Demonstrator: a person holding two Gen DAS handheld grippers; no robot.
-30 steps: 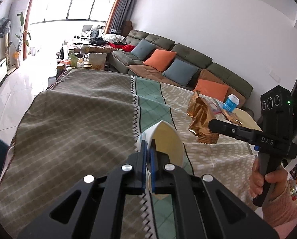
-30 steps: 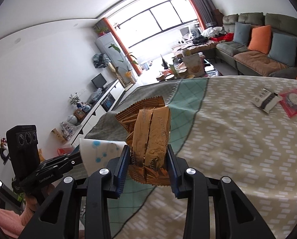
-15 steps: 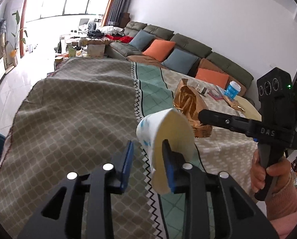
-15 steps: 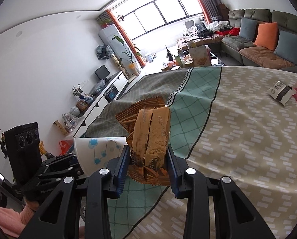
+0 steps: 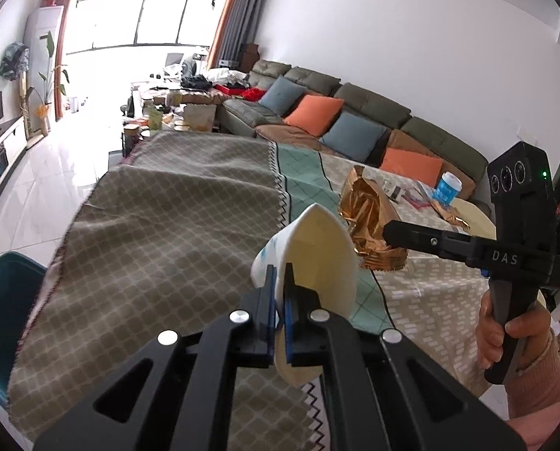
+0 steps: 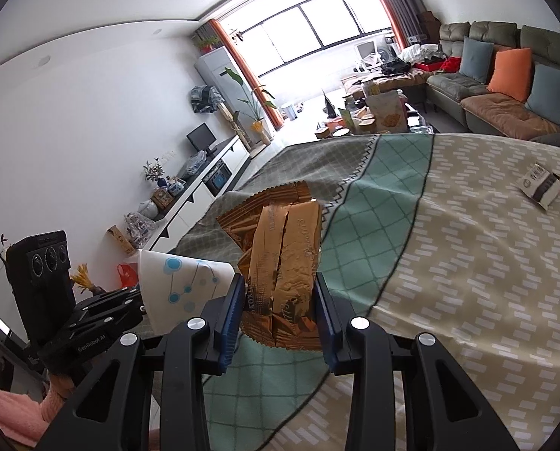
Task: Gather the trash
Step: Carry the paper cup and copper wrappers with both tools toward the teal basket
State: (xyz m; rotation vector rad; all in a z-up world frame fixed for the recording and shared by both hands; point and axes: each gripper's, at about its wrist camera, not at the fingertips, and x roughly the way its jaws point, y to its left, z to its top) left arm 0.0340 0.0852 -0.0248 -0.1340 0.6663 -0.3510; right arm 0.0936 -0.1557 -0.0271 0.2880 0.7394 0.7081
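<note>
Left gripper [image 5: 279, 289] pinches 1 wall of paper cup [image 5: 317, 263]; thin rim may slip. Right gripper [image 6: 278, 300] clamps gold wrapper [image 6: 280, 255]; foil may slide onto counter [image 6: 449, 263].

From my left wrist view I read "DAS" in pale letters on the right gripper [image 5: 389, 230] body. From the right, "GenRobot.AI" on the left gripper [image 6: 144, 302] body. Between the right tongs, the golden wrapper [image 6: 282, 270] print ends in "1778"; the rest is illegible.
</note>
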